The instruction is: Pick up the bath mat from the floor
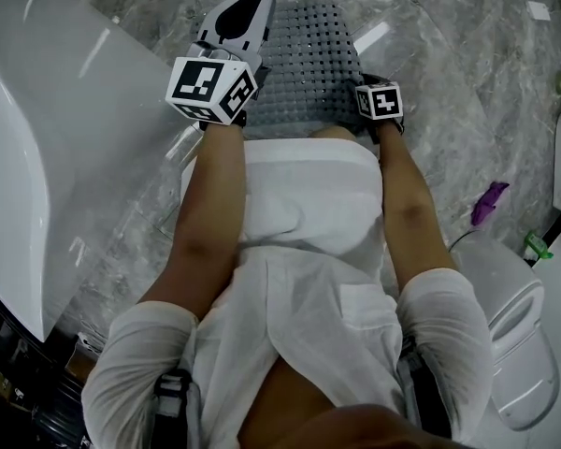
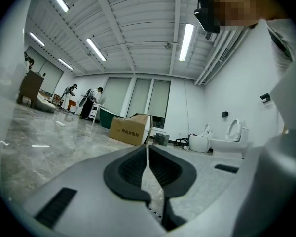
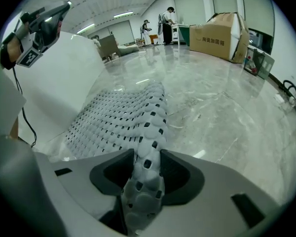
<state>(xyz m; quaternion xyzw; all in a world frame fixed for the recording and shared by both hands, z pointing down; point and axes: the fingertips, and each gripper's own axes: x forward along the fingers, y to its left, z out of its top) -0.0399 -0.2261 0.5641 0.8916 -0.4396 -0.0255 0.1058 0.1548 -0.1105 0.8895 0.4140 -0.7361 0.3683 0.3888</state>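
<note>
Bath mat [image 3: 123, 122] edge tight between right gripper [image 3: 147, 168] jaws (left gripper [image 2: 148, 157] closed, empty, level).

A white bathtub [image 1: 47, 157] stands on the grey marble floor [image 1: 449, 82]. Across the floor, well apart from the bathtub, sit a white toilet [image 1: 514, 344] and a small purple object [image 1: 489, 201]. Far beyond the bathtub stands a cardboard box [image 3: 218, 36], with people [image 3: 167, 19] near it.

Polished grey marble floor [image 1: 467, 82] under a ribbed ceiling [image 2: 138, 14] with strip lights [image 2: 186, 42]. White bathtub [image 1: 37, 157] left, toilet [image 1: 514, 335] right; cardboard box [image 2: 129, 130] beyond
</note>
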